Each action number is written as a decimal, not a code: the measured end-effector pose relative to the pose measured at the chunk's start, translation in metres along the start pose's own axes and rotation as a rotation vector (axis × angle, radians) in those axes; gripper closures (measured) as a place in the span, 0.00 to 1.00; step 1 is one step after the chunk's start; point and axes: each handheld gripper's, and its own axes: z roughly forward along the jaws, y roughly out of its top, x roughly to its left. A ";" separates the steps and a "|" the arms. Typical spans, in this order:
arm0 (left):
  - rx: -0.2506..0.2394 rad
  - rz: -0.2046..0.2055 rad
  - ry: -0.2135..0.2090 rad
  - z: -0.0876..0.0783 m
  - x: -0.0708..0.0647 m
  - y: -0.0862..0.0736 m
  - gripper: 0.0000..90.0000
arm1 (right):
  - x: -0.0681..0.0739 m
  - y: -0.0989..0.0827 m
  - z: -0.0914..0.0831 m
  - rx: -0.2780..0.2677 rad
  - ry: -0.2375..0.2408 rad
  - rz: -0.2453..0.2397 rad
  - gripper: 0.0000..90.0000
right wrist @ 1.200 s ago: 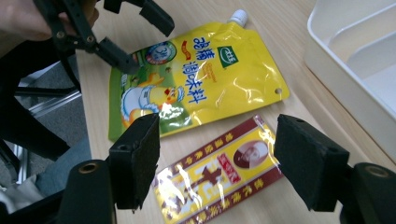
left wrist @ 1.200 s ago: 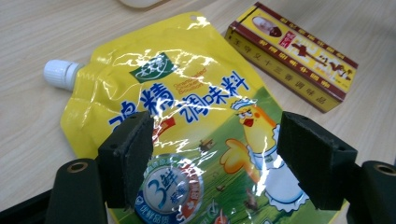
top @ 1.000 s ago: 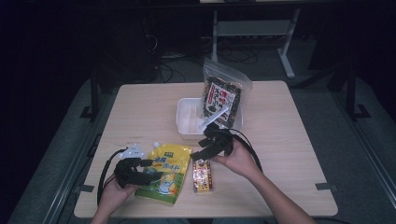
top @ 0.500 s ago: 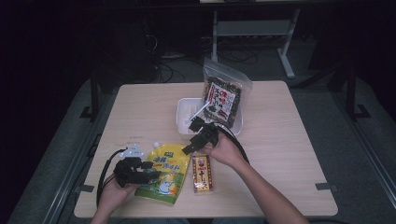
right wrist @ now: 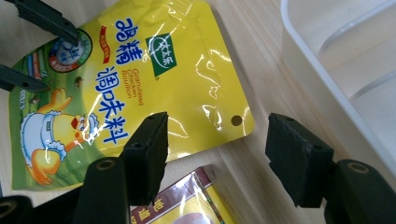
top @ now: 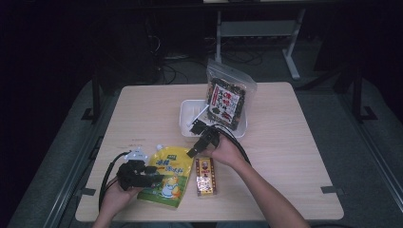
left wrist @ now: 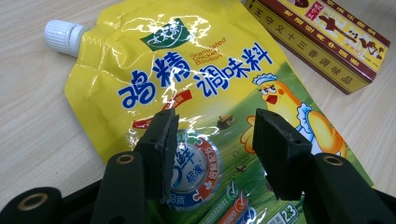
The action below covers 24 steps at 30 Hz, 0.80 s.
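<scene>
Tight front edge, far-left table open
Pouch [top: 167, 178] & box [top: 206, 176] lie just beside each other; tray [top: 186, 115] w/ snack bag [top: 227, 97] blocks behind.

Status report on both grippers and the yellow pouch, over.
Left gripper open over yellow pouch, jaws just closing in. Right gripper open above its corner. Red box alongside, nothing blocking.

The yellow pouch [left wrist: 196, 93] runs past the bottom edge behind the jaws; the red box [right wrist: 187, 205] is cut off below.
</scene>
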 end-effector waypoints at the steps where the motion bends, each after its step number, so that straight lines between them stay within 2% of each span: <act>1: 0.001 0.000 0.000 0.000 0.000 0.000 0.55 | -0.001 0.000 0.001 0.001 0.000 0.002 0.42; 24: 0.010 0.000 -0.011 0.004 0.002 -0.001 0.55 | -0.009 0.002 0.017 0.015 0.025 0.006 0.41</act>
